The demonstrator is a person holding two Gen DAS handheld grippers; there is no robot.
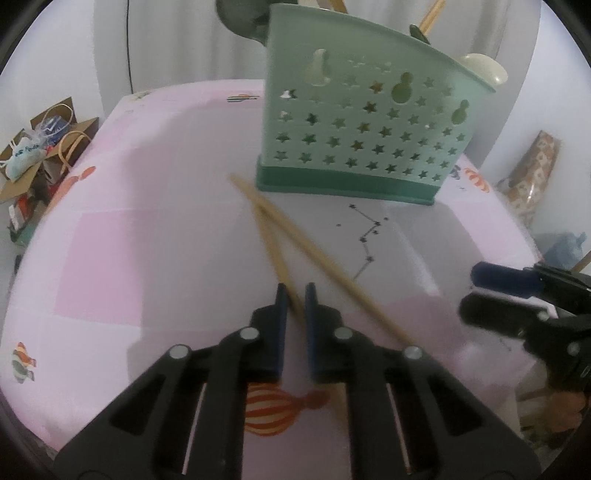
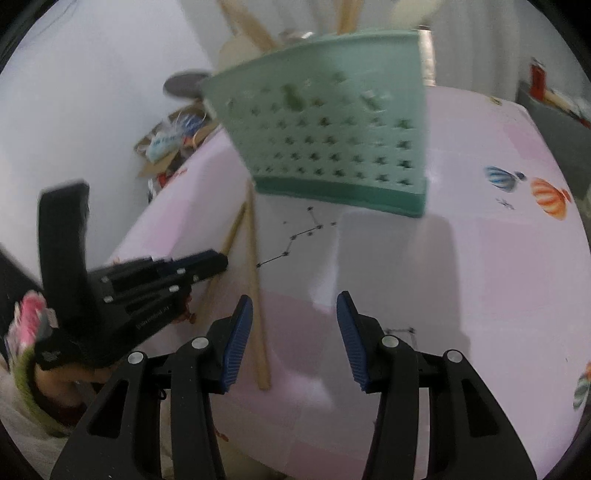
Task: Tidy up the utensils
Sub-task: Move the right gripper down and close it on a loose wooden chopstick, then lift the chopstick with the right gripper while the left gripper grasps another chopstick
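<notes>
Wooden chopsticks: two lie on the pink cloth (image 1: 110, 240) in front of the green caddy (image 1: 354, 125). Their far ends cross close to the caddy base; their near ends spread apart toward the cameras.

Chopstick 1 (image 1: 273, 247), the left one in the left wrist view, runs down between the fingers of the left gripper (image 1: 294, 295). The jaws stand narrow, with the blue pads close on either side of the stick. A sliver of cloth shows beside the stick, so firm pad contact cannot be confirmed. The stick's near end shows again below the pads, over a balloon print.

Chopstick 2 (image 1: 332, 273) lies free on the cloth, just to the right of the left gripper. In the right wrist view it runs from the caddy base down to just beside the left pad of the right gripper (image 2: 294, 306), with its near end past the fingertips. The right jaws stand moderately apart, with only cloth between them. No pad touches the stick.

Position of grippers: the left gripper sits to the left of the right one, near but apart.

Caddy: upright on the cloth, star-perforated wall, darker green base. More chopsticks (image 1: 432, 14) and a pale utensil (image 1: 487, 70) stand inside it.

Beyond the table's left edge sits cardboard clutter (image 1: 40, 155).
</notes>
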